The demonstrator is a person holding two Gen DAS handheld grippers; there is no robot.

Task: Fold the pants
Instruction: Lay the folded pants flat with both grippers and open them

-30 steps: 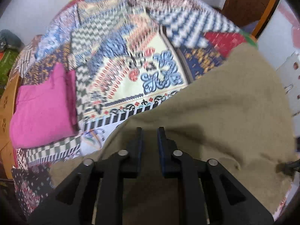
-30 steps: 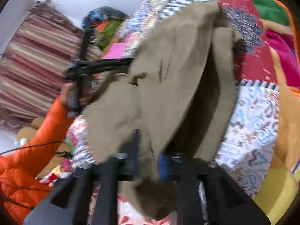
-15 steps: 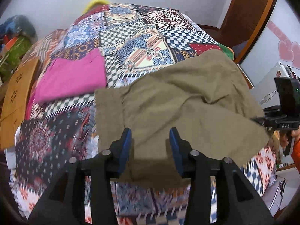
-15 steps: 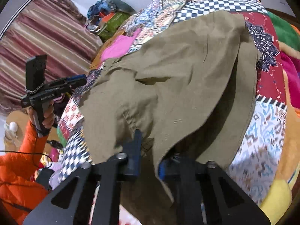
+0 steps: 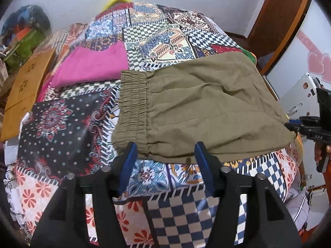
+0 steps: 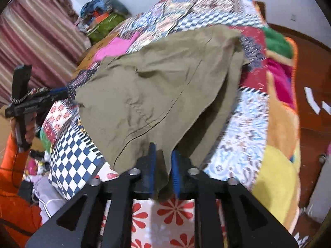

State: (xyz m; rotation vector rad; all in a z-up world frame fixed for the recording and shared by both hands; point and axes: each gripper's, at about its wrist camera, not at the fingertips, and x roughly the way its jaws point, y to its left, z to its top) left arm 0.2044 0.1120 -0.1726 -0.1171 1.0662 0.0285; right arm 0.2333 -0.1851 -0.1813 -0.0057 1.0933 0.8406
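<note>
While your left tool (image 5: pixel 164 150) has just spread empty and your right tool (image 6: pixel 162 157) has just eased around a fold of the pants (image 6: pixel 165 82) at bottom centre, you next re-grip for another fold.

Bare quilt (image 5: pixel 62 128) left of the pants (image 5: pixel 196 107); pink cloth (image 5: pixel 93 66) lies beyond.

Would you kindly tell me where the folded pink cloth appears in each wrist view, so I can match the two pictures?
Left wrist view: the pink cloth lies left of centre in the upper half, on the quilt, left of the olive pants.
Right wrist view: it shows as a small pink patch upper left, beyond the pants' far edge.
Shared landmark: the green bundle against the wall.
</note>
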